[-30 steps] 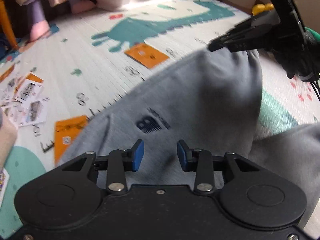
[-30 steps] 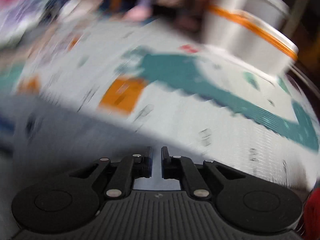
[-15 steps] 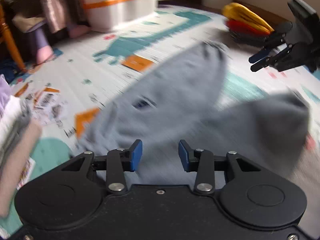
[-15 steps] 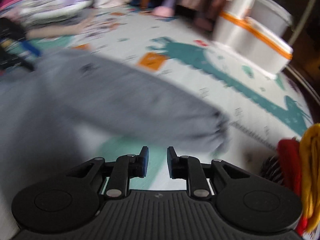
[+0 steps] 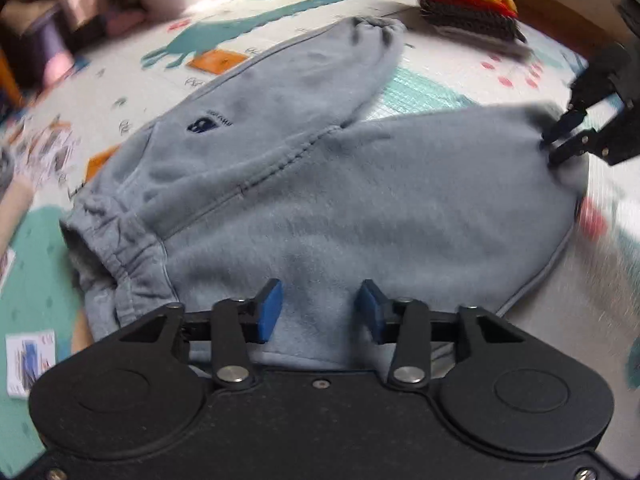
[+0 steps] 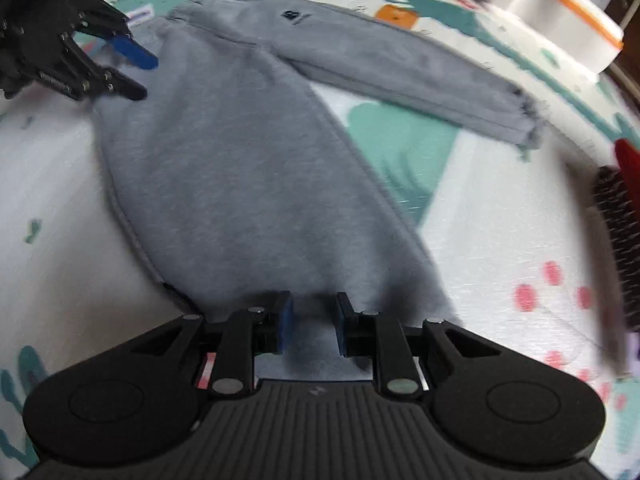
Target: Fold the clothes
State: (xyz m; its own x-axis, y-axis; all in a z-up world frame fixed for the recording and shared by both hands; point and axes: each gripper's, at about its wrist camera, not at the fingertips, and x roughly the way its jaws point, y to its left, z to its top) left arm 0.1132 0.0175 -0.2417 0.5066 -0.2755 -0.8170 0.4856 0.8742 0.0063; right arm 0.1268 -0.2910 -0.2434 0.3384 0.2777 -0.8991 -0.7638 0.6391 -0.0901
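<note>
The grey sweatpants (image 6: 248,168) lie lengthwise between the grippers, waistband under the left gripper (image 5: 320,308), near cuff under the right gripper (image 6: 314,320), both parted, empty.

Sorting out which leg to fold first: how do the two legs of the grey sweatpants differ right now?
The far grey trouser leg bears a small dark logo; the near grey trouser leg looks plain. The far one angles away, leaving a wedge of play mat between them. Both lie flat and join at the waistband.

Dinosaur-print play mat (image 5: 420,88), white bin (image 6: 560,20)
</note>
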